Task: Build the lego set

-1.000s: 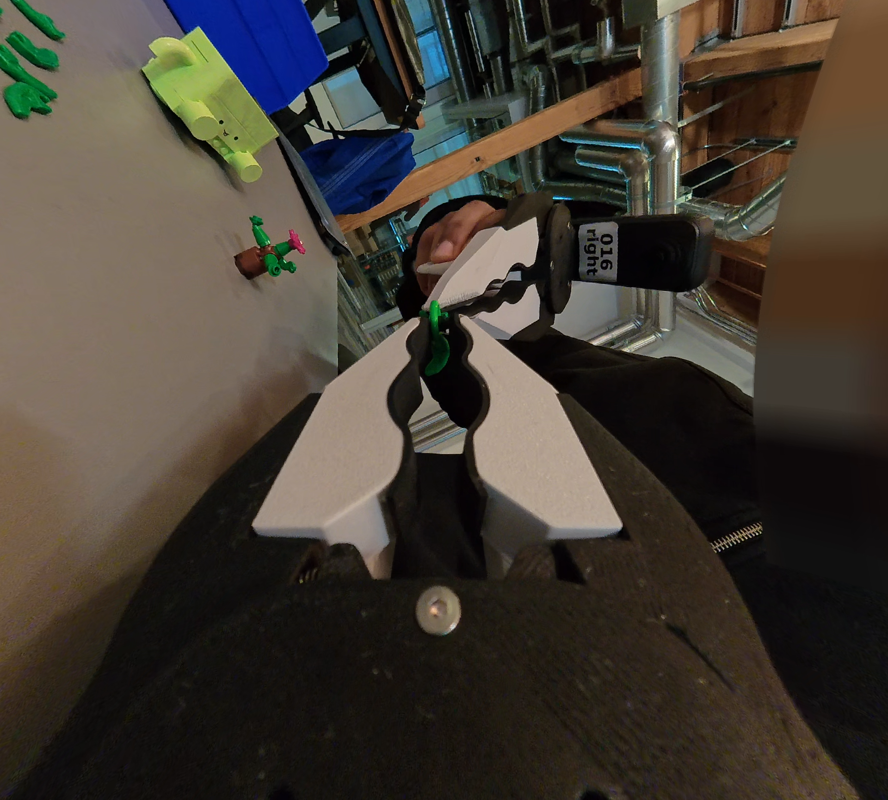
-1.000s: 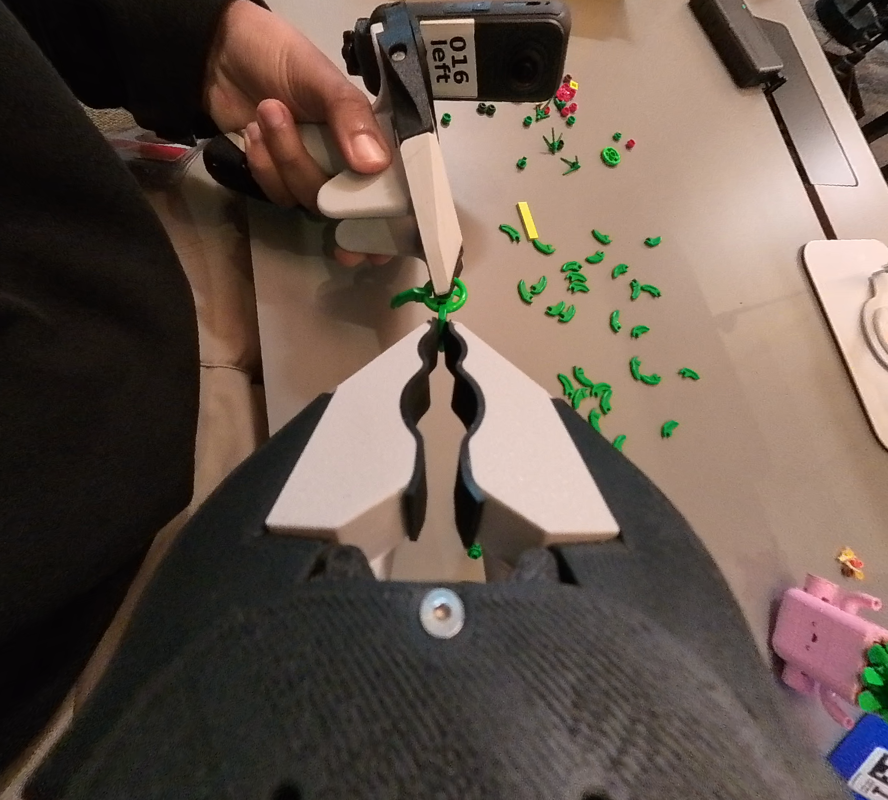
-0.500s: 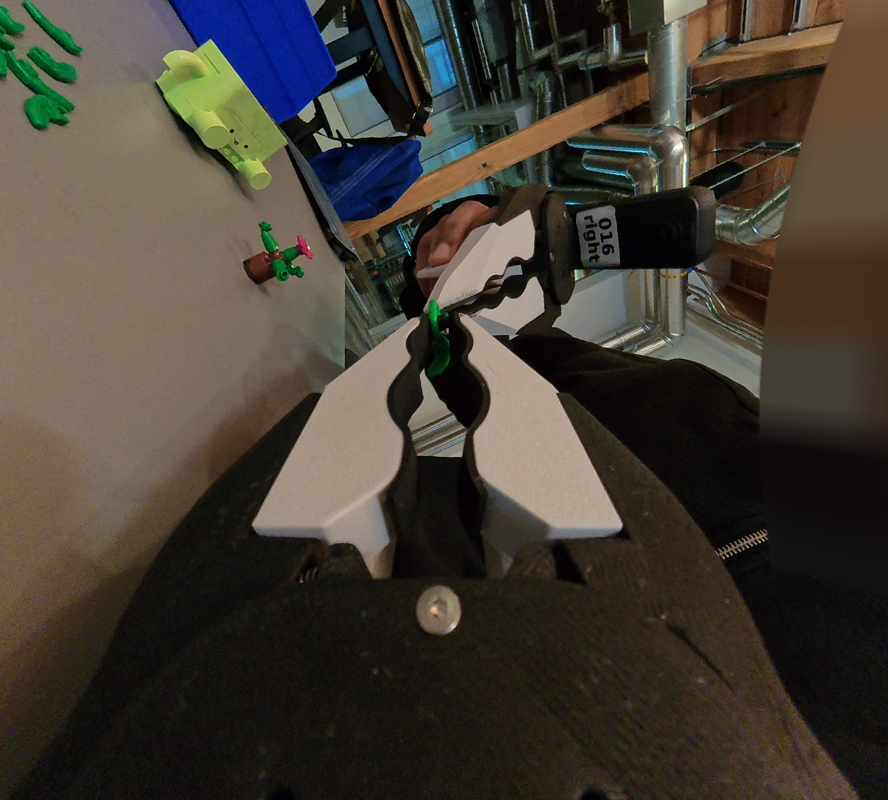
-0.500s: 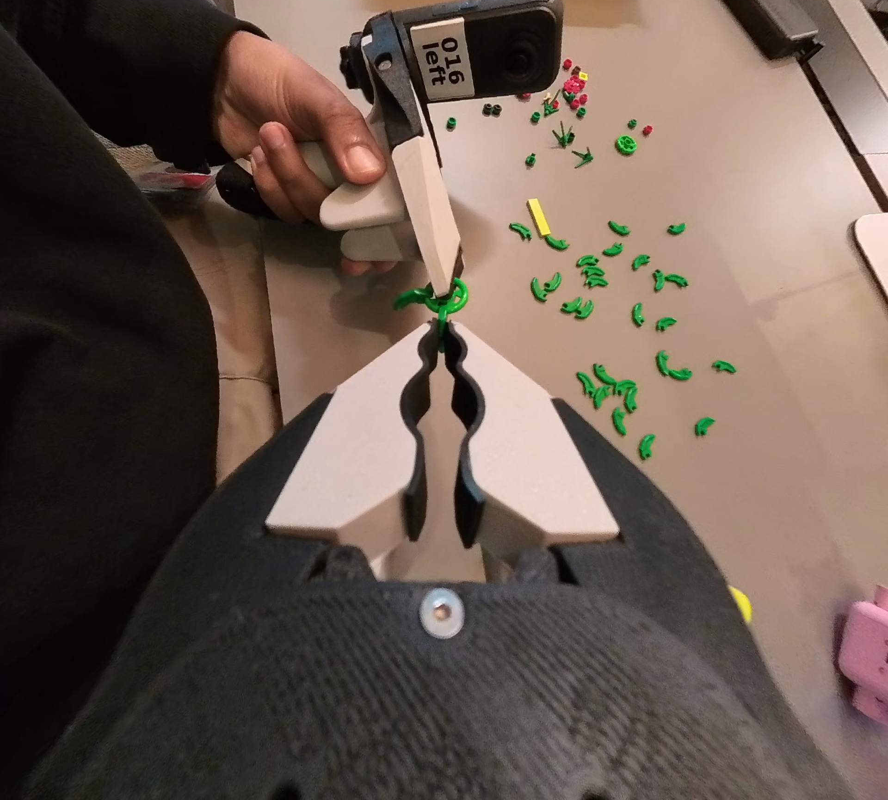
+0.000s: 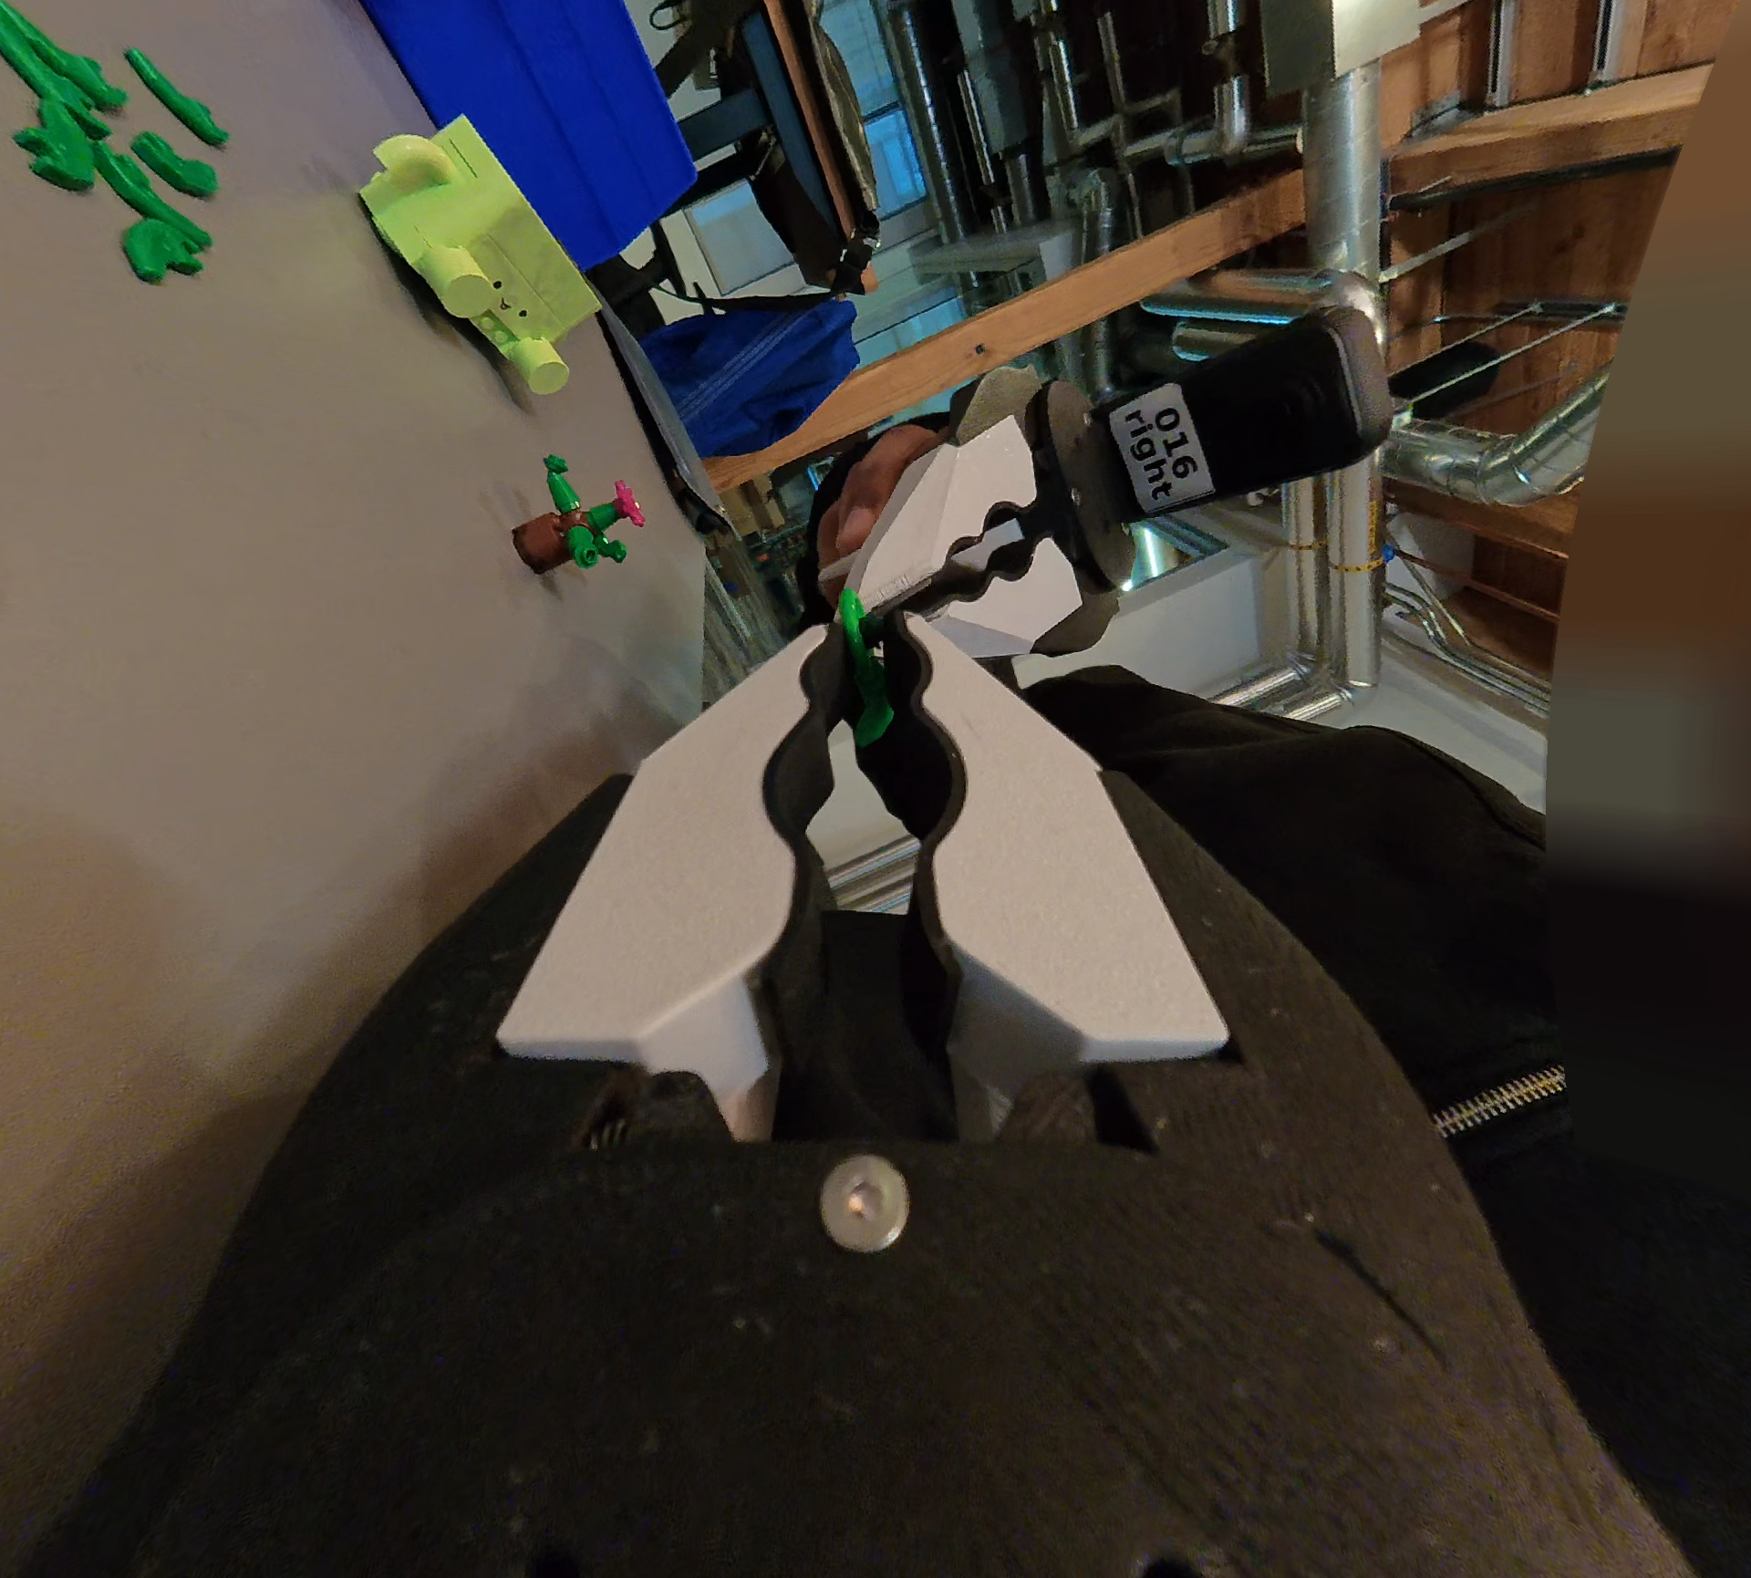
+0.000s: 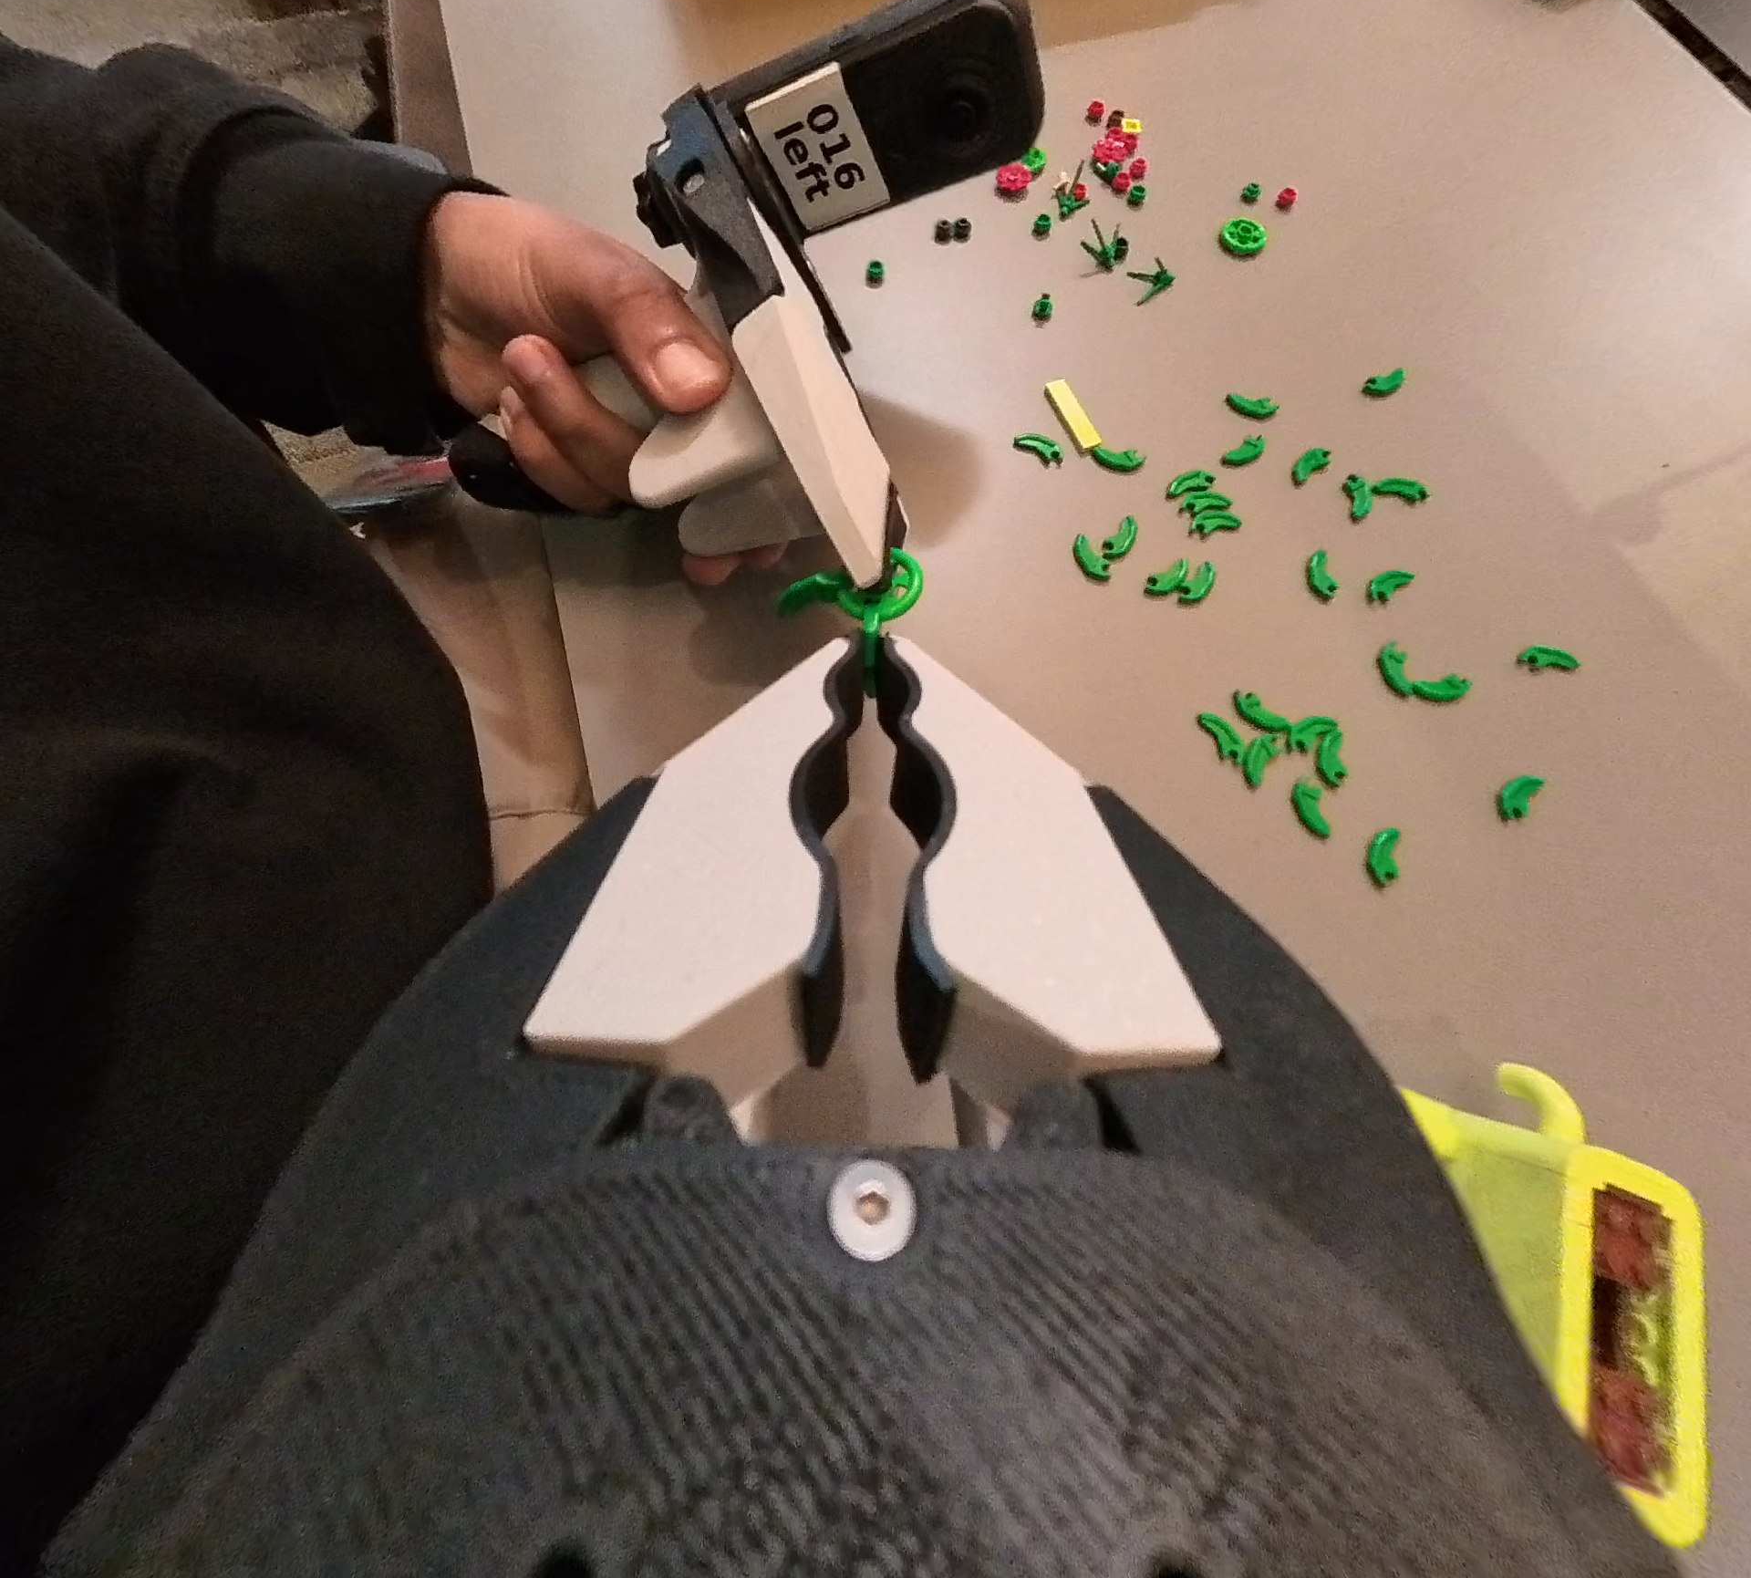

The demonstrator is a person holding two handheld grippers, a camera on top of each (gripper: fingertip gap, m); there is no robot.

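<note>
Right wrist view: above the counter (image 6: 663, 64) edge, both the right hand-held gripper (image 6: 867, 665) and the left hand-held gripper (image 6: 876, 556), at 12 o'clock, pinch the green stem (image 6: 876, 599). It is probably light, thin and bendy; grip near the ring.

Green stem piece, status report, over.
Left gripper and right gripper both shut on the green stem piece, held above the table. Nothing between them. Loose green leaves lie clear to one side.

close wrist views face each other (sharing grippers (image 6: 876, 661)).
</note>
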